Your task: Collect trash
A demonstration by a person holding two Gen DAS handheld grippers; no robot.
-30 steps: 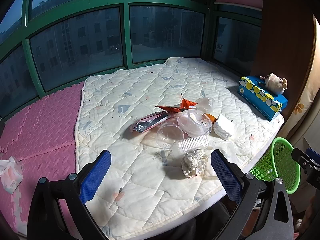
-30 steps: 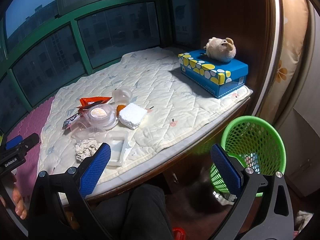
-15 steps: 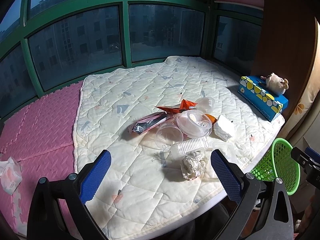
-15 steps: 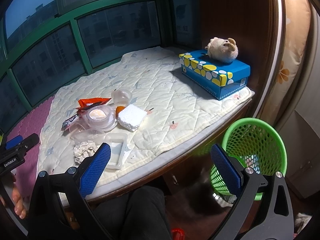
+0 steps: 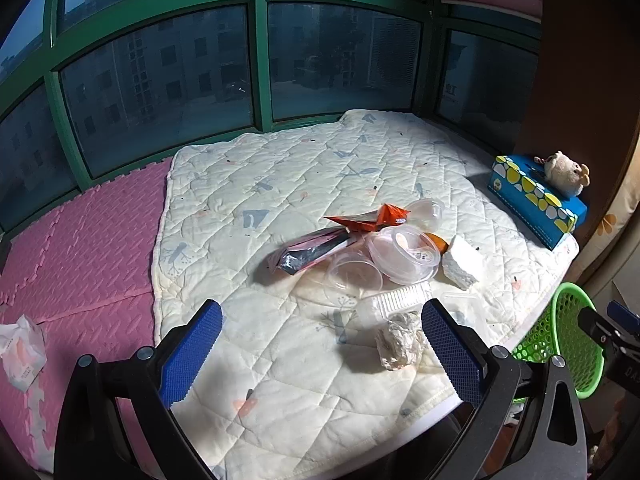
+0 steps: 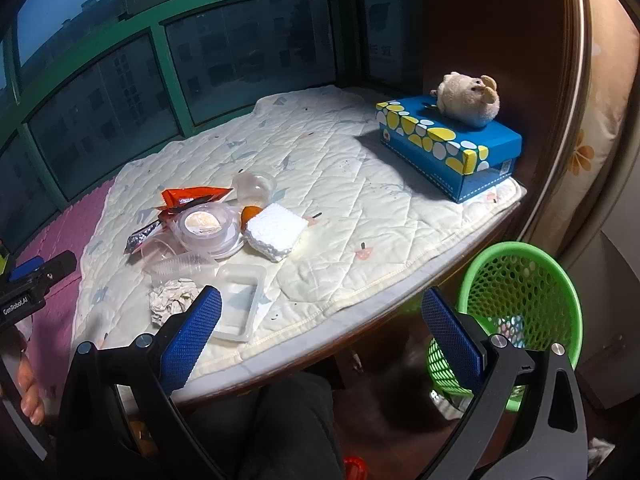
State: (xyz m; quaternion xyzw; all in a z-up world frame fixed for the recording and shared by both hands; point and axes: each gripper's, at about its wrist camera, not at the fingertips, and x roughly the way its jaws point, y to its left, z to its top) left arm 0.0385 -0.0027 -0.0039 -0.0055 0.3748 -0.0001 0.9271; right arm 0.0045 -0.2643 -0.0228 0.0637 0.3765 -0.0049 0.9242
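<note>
A heap of trash lies on the cream quilt (image 5: 280,184): a crumpled paper ball (image 5: 400,342) (image 6: 172,300), an orange wrapper (image 5: 372,218) (image 6: 192,196), a silver foil packet (image 5: 308,254), clear plastic lids and cups (image 5: 404,248) (image 6: 208,226), a white foam block (image 5: 460,264) (image 6: 276,230) and a clear tray (image 6: 240,304). A green mesh basket (image 6: 516,308) (image 5: 568,340) stands on the floor by the platform edge. My left gripper (image 5: 320,354) is open, above the quilt short of the paper ball. My right gripper (image 6: 320,344) is open, over the platform edge between tray and basket.
A blue spotted tissue box (image 6: 448,148) with a plush toy (image 6: 468,100) on top sits at the right by a wooden wall. Pink foam mats (image 5: 80,248) lie left of the quilt, with a tissue pack (image 5: 20,348). Green-framed windows curve behind. A person's knee (image 6: 292,420) is below.
Both grippers have drifted slightly; the trash pile sits a little lower and closer in the right wrist view. Nothing was taken hold of, and both stay open.
</note>
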